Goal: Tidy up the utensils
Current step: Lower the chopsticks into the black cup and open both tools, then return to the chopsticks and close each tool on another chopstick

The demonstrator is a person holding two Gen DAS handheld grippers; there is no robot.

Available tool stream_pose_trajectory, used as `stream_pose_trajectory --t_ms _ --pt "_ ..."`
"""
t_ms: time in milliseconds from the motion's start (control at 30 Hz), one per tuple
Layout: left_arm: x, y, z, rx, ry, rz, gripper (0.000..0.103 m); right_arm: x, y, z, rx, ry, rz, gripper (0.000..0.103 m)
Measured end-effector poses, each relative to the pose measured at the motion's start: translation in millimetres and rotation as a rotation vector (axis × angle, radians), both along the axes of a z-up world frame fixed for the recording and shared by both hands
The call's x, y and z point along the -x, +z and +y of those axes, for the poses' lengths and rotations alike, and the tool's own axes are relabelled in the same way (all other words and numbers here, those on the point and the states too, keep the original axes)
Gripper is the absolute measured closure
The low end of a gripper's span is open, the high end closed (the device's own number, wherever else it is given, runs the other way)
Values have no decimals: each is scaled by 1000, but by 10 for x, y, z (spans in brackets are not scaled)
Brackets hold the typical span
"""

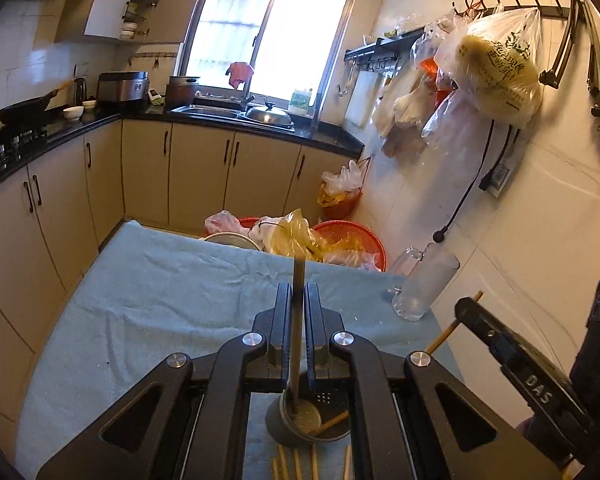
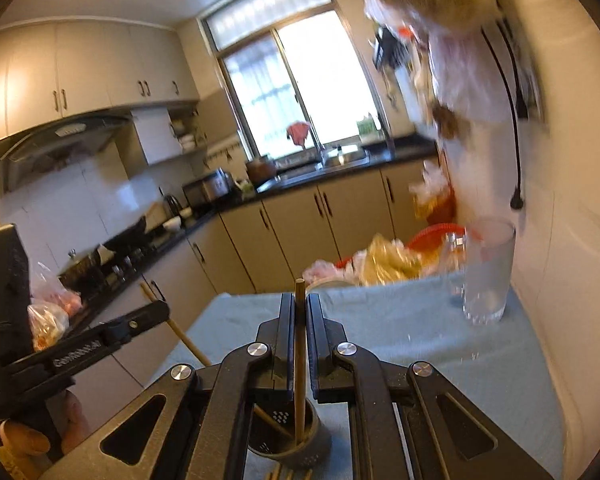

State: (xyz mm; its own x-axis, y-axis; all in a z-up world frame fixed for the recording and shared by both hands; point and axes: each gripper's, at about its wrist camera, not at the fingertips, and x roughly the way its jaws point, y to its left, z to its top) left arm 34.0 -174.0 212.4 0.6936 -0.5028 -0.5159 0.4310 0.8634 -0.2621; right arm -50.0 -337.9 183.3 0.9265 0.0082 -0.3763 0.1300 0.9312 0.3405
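Observation:
A grey perforated utensil holder (image 1: 306, 420) stands on the blue-clothed table (image 1: 160, 300), also in the right wrist view (image 2: 292, 436). My left gripper (image 1: 299, 300) is shut on a chopstick (image 1: 298, 320) held upright, its lower end inside the holder. My right gripper (image 2: 299, 308) is shut on another wooden chopstick (image 2: 299, 360), also upright with its tip in the holder. A further chopstick (image 1: 334, 422) leans inside the holder. Several chopsticks (image 1: 296, 464) lie on the cloth in front of the holder. The right gripper shows at the right of the left view (image 1: 500, 344).
A tall clear glass (image 1: 424, 284) and a glass mug (image 1: 408, 260) stand at the table's far right by the wall; the glass also shows in the right view (image 2: 488, 272). Red baskets with plastic bags (image 1: 300, 236) sit behind the table. Kitchen counter and sink (image 1: 228, 114) lie beyond.

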Motion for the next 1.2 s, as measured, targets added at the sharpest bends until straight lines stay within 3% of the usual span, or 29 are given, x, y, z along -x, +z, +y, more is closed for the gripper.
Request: stream_pose_trajectory --t_ms 33,167,200,267,333,600,800,900,967,1067,1133,1200 --pt "6 -1 15 4 6 -2 94 -30 -40 -34 -11 -3 11 96" --pt "60 24 133 29 25 -2 62 -71 -147 -152 -55 -23 34 93" --pt "84 33 175 37 30 -7 62 -67 -152 -172 -63 -23 38 90" --pt "166 75 272 46 36 -11 58 -36 -141 -188 -60 -29 40 65" --pt "272 122 377 52 47 -20 57 30 -116 -192 -51 -41 33 54" --pt "962 298 981 32 107 -125 46 492 94 -189 -34 -63 15 48" --pt "1400 92 1162 -35 98 -141 39 913 221 -190 -15 -76 30 41" --pt "1440 -229 1080 -84 59 -61 39 1145 248 -213 -7 -73 50 40" --pt "1421 -541 986 -112 13 22 39 1259 207 -218 12 -59 92 32" --pt "1367 -1037 780 -198 -56 148 41 1348 -82 -218 60 1 262 29" --pt "1350 -1313 641 -239 -107 220 57 1389 -453 -186 113 27 414 30" --pt "1328 -1588 515 -268 -146 300 62 1433 -788 -157 132 40 502 45"
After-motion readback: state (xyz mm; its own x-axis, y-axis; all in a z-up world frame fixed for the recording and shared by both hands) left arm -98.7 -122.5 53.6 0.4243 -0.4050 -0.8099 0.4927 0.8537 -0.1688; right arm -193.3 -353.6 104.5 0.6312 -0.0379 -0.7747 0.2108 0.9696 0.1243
